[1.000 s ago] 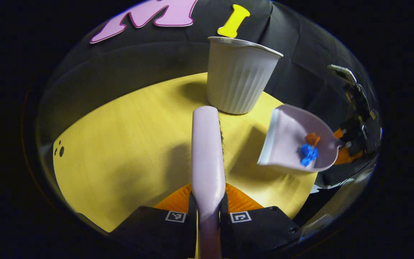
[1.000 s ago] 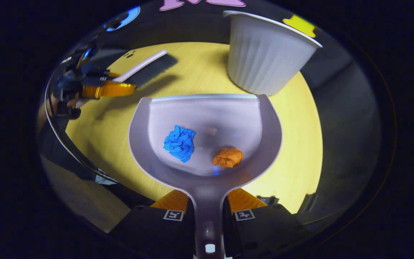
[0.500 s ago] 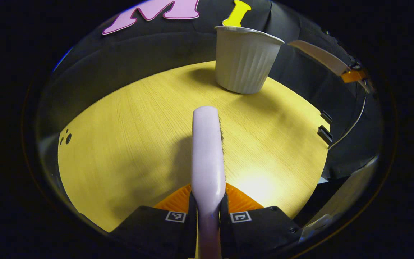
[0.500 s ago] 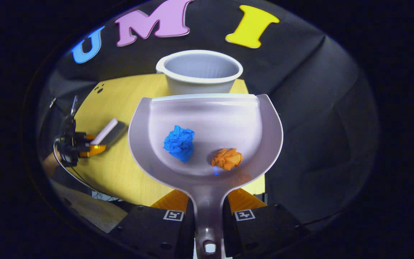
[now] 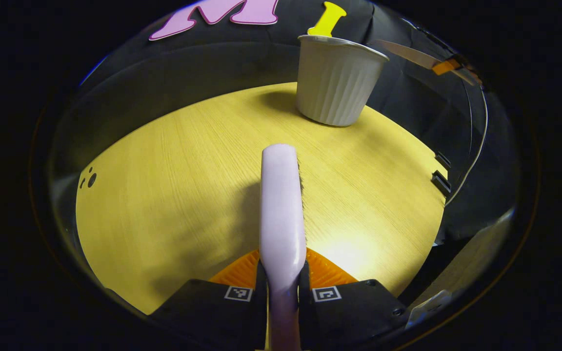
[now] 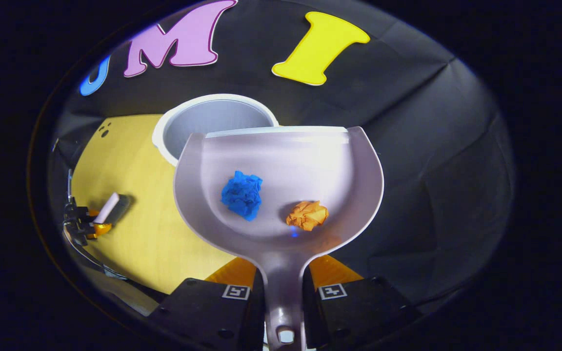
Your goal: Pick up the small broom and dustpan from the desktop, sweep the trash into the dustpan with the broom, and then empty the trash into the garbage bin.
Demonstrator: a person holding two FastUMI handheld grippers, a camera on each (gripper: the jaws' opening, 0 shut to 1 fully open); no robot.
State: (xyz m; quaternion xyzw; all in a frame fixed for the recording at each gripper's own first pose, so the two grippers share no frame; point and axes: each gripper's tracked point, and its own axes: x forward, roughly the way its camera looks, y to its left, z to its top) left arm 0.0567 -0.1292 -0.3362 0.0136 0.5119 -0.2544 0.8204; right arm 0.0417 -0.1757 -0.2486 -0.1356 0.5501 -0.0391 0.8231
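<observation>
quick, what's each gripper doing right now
Left gripper: shut on the broom.
Right gripper: shut on the dustpan handle, two paper scraps inside.

Dim booth, hard light from above, strong fisheye bending at the edges.

In the left gripper view a bright glare patch lies on the yellow table (image 5: 164, 195) just right of the broom (image 5: 282, 209), whose soft shadow falls to its left; the bin (image 5: 334, 83) throws a shadow leftward. In the right gripper view the dustpan (image 6: 310, 161) shows a pale sheen near its front lip. Focus is sharp centrally, softer and curved toward the rims.
</observation>
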